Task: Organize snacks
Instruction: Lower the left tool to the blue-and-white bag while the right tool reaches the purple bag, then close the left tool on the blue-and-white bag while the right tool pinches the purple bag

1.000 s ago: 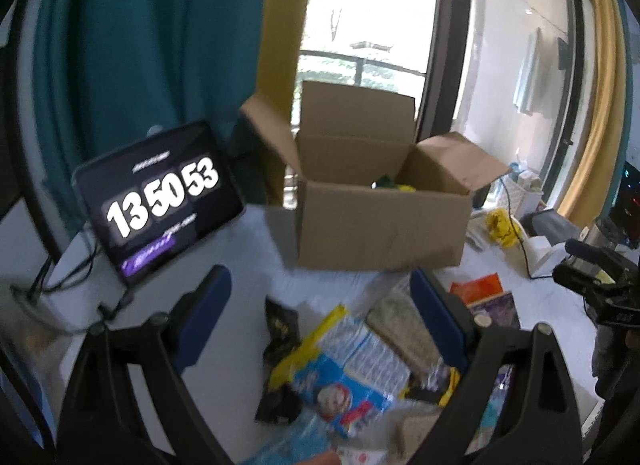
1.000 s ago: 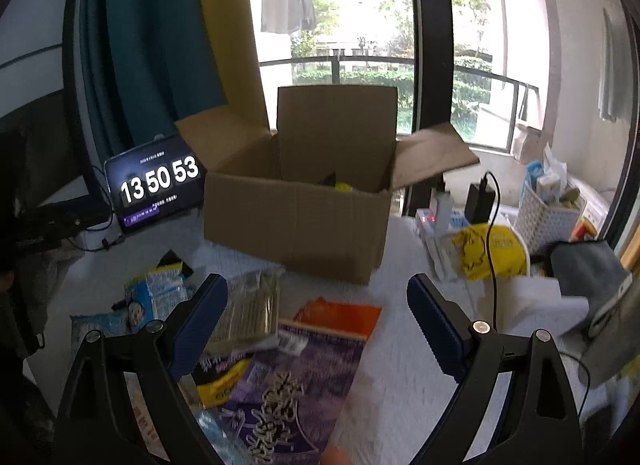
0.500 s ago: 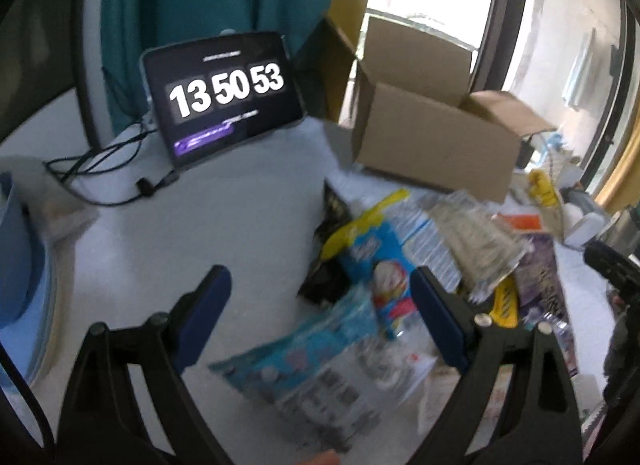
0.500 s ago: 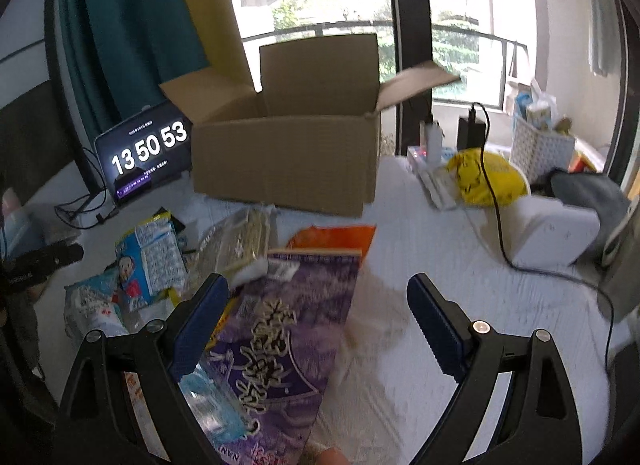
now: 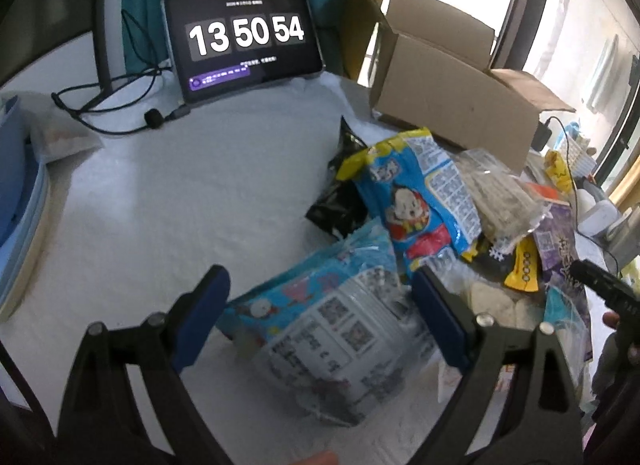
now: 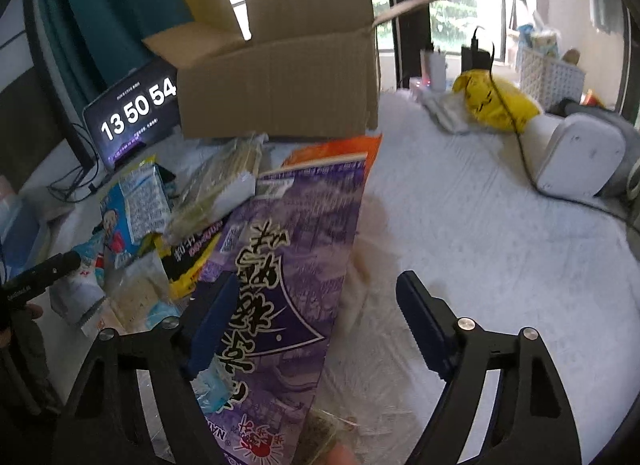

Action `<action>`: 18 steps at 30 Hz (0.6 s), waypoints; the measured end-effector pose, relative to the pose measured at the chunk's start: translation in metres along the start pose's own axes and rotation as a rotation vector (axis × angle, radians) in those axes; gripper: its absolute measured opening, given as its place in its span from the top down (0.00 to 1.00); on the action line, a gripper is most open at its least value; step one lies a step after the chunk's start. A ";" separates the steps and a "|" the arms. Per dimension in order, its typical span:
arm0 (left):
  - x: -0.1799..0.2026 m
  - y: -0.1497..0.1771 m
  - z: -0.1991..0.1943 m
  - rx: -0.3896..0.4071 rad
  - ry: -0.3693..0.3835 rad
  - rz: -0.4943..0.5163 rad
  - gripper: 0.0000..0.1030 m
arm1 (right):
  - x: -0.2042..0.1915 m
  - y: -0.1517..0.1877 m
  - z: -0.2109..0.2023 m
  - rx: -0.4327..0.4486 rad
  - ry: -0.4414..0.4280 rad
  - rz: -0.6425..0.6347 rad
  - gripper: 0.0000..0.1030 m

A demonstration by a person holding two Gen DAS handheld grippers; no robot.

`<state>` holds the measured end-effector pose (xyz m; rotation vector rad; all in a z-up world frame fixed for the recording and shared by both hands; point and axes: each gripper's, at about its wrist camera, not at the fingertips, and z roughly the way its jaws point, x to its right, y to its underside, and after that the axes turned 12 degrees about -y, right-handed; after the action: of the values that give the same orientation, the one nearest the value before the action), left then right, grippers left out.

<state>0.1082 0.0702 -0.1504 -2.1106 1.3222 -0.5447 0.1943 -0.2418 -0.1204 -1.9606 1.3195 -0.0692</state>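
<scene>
My left gripper hangs open low over the white table. A light-blue and clear snack bag lies between its blue pads, with no squeeze showing. My right gripper straddles the right edge of a long purple snack bag. Its jaws are closing, the left pad lies over the bag and the right pad stands clear over bare cloth. Behind the snack pile stands the open cardboard box. A blue cartoon bag, a clear pack of beige sticks and an orange bag also lie in the pile.
A tablet clock leans at the back left with cables beside it. On the right lie a yellow bag, a white device on a black cable and a white basket. A blue tub sits at the far left.
Both grippers have dropped toward the table and tipped downward. The left one now frames the light-blue bag, and the right one's jaws have narrowed over the purple bag.
</scene>
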 end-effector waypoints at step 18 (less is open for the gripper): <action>-0.003 0.014 0.020 -0.079 0.005 -0.053 0.01 | -0.009 0.002 -0.003 0.021 -0.013 -0.075 0.71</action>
<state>0.1099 0.0737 -0.1748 -2.2151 1.3138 -0.5281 0.1874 -0.2364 -0.1159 -1.9899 1.2320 -0.1057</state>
